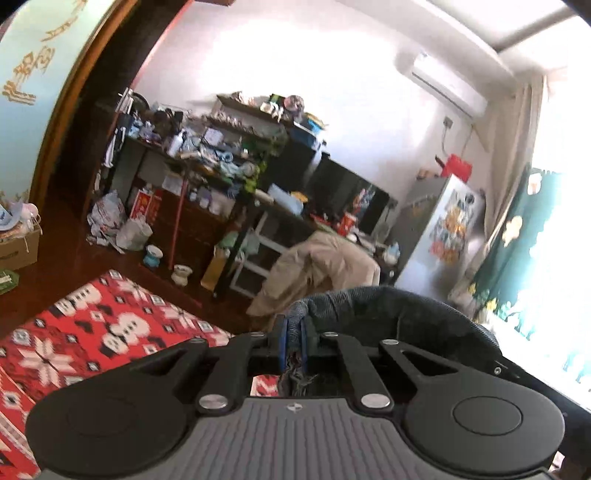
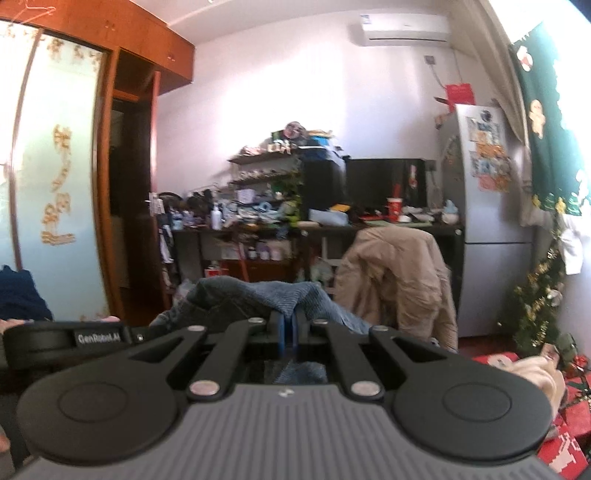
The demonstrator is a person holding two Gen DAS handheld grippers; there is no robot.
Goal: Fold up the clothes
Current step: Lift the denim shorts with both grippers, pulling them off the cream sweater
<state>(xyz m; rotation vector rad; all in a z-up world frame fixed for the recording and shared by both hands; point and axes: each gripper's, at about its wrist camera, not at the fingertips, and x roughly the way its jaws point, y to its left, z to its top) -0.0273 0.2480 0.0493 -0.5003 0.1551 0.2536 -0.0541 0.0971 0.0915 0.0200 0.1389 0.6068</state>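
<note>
White-walled room (image 2: 258, 92), seen from both wrist cameras, blurred in the left view. Wardrobe with pale sliding door (image 2: 55, 155) and brown wooden frame at far left. Silver fridge (image 2: 491, 206) covered in magnets at right, beside a dark green hanging with festive figures (image 2: 550, 122) against a bright window. Air conditioner (image 2: 402, 31) mounted high on the wall. Cluttered dark surface (image 2: 369, 225) along the far wall, loaded with bottles, boxes, a red cup and a black monitor (image 2: 384, 181), shelves of small items above. Chair draped with a beige jacket (image 2: 399, 277) just in front of that surface. Red patterned blanket (image 1: 92, 332) with white snowflakes spread low at left in the left view, wooden floor (image 1: 92, 258) beyond, with bags and small pots by the surface's legs. Small decorated tree with gold tinsel (image 2: 535, 306) at lower right.

Blue-grey knitted garment (image 2: 258, 291) held up in the air, stretched between both tools and blocking the lower middle of each view. Left claw (image 1: 293, 332) closed on a bunched edge of the garment (image 1: 388, 306), cloth pinched between the blue pads (image 1: 282, 339) and hanging below. Right claw (image 2: 288, 332) likewise clamped on a fold of the same cloth. Body of the left tool visible at the left edge of the right view, with part of a hand (image 2: 11, 325) and dark blue sleeve (image 2: 18, 291) behind it.
</note>
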